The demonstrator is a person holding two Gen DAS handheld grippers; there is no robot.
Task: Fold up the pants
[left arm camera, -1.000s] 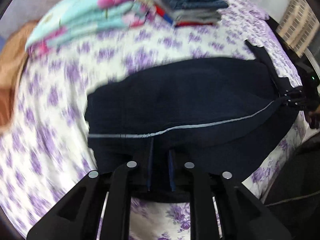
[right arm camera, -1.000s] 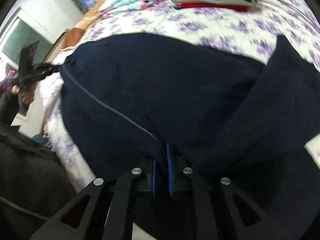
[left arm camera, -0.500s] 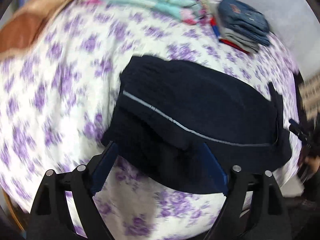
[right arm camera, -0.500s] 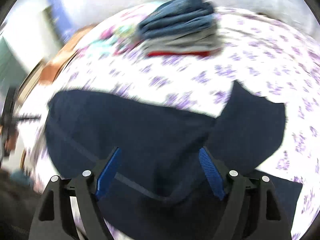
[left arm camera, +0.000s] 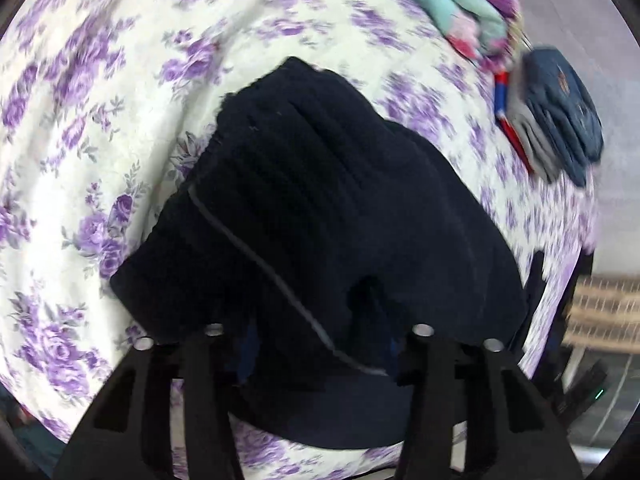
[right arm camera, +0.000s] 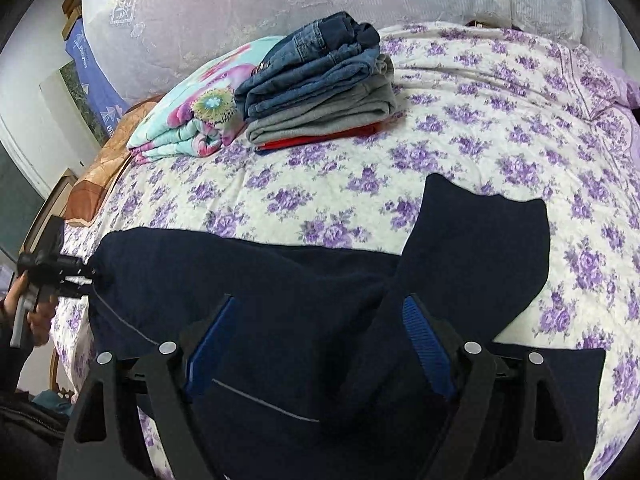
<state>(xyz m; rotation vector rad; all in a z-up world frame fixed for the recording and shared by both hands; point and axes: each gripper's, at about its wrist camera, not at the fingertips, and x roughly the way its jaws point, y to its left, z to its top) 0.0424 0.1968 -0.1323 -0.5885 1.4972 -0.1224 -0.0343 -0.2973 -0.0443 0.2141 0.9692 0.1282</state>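
Left wrist view: navy pants point(left arm camera: 320, 208) are seen bunched on the floral bed point(left arm camera: 80, 100); left gripper point(left arm camera: 316, 344) is set with jaws spread around a fold of cloth, not pinching.
Right wrist view: right gripper point(right arm camera: 320, 344) is held above the pants point(right arm camera: 260, 280), jaws spread wide and empty; folded clothes stack point(right arm camera: 320, 84) is set well apart.
Step in hand: cloth judged released mid-fold.
Next move: a fresh edge must be pinched and laid flat.

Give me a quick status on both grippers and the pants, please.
Right gripper open above dark navy pants. Left gripper open at their edge. Pants part-folded on floral bedspread. Folded clothes stack well behind.
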